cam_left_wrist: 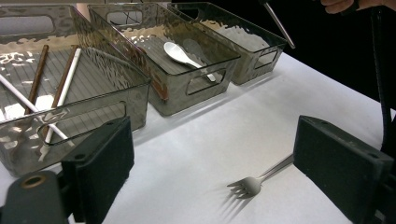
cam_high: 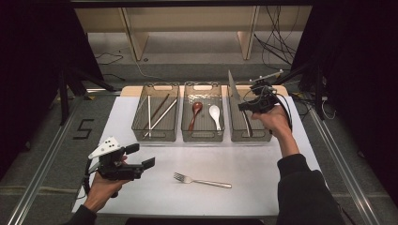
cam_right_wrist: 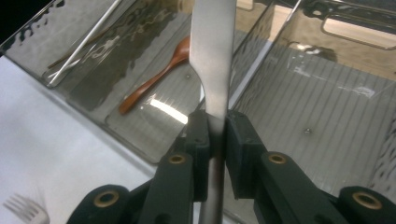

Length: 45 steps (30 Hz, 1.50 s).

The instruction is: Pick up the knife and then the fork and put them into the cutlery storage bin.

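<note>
White paper covers the table (cam_high: pixel 141 197), with dark floor and loose cables beyond its far edge. At the near left, the left gripper (cam_high: pixel 143 157) hovers over the paper with its jaws wide apart and nothing between them. Just right of it, a fork (cam_high: pixel 202 181) lies flat on the paper, tines toward the left, well apart from everything else.

Along the far side stand three clear bins side by side. Inside the left bin (cam_high: pixel 156 86) lie white and brown chopsticks (cam_high: pixel 157 115). Next, the middle bin (cam_high: pixel 202 86) holds a brown spoon (cam_high: pixel 195 114) and a white spoon (cam_high: pixel 215 116). Over the right bin (cam_high: pixel 237 126), the right gripper (cam_high: pixel 242 107) is clamped on a table knife (cam_high: pixel 234 89), whose blade points up and away above the bin's left wall.

From the left gripper view, the fork (cam_left_wrist: pixel 254 183) sits between the open pads, and the low angle hides the brown spoon behind the bin wall while the white spoon (cam_left_wrist: pixel 180 52) shows clearly. Up close, the right gripper view has the pads pressed on the knife (cam_right_wrist: pixel 212 60) at the neck where blade meets handle, with the brown spoon (cam_right_wrist: pixel 159 77) behind it and the fork's tines (cam_right_wrist: pixel 25 210) at the lower left corner.
</note>
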Tool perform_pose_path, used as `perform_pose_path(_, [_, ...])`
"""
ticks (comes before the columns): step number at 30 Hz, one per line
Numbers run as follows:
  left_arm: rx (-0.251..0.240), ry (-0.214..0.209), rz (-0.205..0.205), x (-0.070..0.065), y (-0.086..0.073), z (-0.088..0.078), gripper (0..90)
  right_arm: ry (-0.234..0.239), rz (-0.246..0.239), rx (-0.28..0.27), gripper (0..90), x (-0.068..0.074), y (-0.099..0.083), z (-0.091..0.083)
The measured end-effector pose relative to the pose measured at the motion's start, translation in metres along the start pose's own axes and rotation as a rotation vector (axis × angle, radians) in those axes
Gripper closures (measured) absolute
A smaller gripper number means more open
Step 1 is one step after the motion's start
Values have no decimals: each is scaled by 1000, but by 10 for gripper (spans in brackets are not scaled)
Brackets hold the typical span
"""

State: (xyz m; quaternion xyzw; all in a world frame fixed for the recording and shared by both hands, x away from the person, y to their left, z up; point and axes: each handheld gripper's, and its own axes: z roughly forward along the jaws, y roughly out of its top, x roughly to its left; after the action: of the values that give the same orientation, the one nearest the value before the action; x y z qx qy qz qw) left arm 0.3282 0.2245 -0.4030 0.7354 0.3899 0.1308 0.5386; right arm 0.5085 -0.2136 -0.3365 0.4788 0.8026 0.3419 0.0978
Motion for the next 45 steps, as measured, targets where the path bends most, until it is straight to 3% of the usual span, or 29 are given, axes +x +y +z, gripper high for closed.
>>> perform_pose_path(11, [-6,-1,0,0,0,0,118,-48,50,-3,811,-16,11,6])
perform_pose_path(45, [-6,-5,-3,0,0,0,117,-127,172,-22,809,-27,18,32])
